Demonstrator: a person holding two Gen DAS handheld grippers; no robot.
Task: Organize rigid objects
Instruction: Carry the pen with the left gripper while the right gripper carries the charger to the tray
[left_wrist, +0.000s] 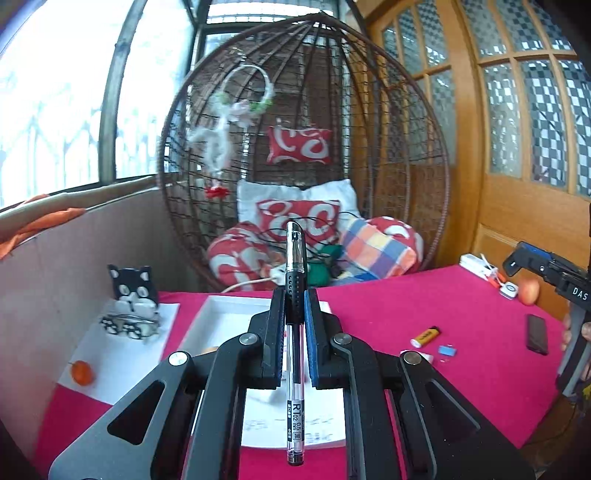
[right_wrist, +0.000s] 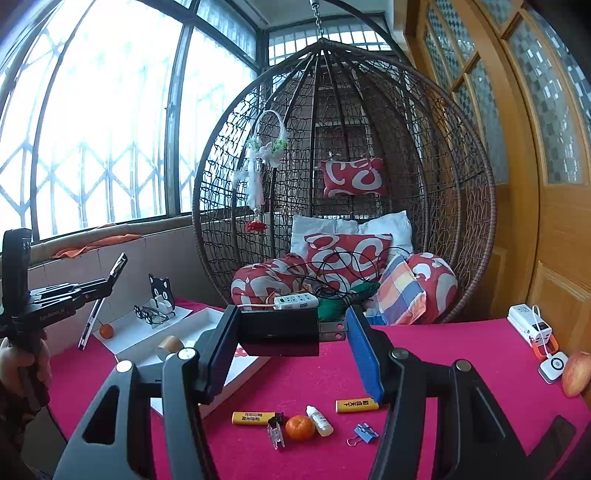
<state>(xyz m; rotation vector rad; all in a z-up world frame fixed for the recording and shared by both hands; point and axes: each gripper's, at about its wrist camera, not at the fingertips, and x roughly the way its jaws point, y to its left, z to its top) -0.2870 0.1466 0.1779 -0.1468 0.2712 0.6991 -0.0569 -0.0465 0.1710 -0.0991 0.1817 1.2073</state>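
Left wrist view: left gripper (left_wrist: 294, 314) jaws clamped tight on a black gel pen (left_wrist: 294, 332), pen upright between the pads, cap sticking out past the tips, barrel end hanging below them. Beyond the jaws, a white tray (left_wrist: 221, 314) on the pink tabletop (left_wrist: 388, 314). Right of the jaws: yellow lighter (left_wrist: 426, 336), blue clip (left_wrist: 447, 350), dark phone (left_wrist: 537, 334).

Right wrist view: right gripper (right_wrist: 291, 339) jaws about half open, holding a black box-shaped object (right_wrist: 280, 332); it is pressed to the left pad, contact with the blue right pad unclear. Below the jaws on the tabletop: two yellow lighters (right_wrist: 251, 418), orange (right_wrist: 299, 427), small white bottle (right_wrist: 320, 420), blue binder clip (right_wrist: 365, 432).
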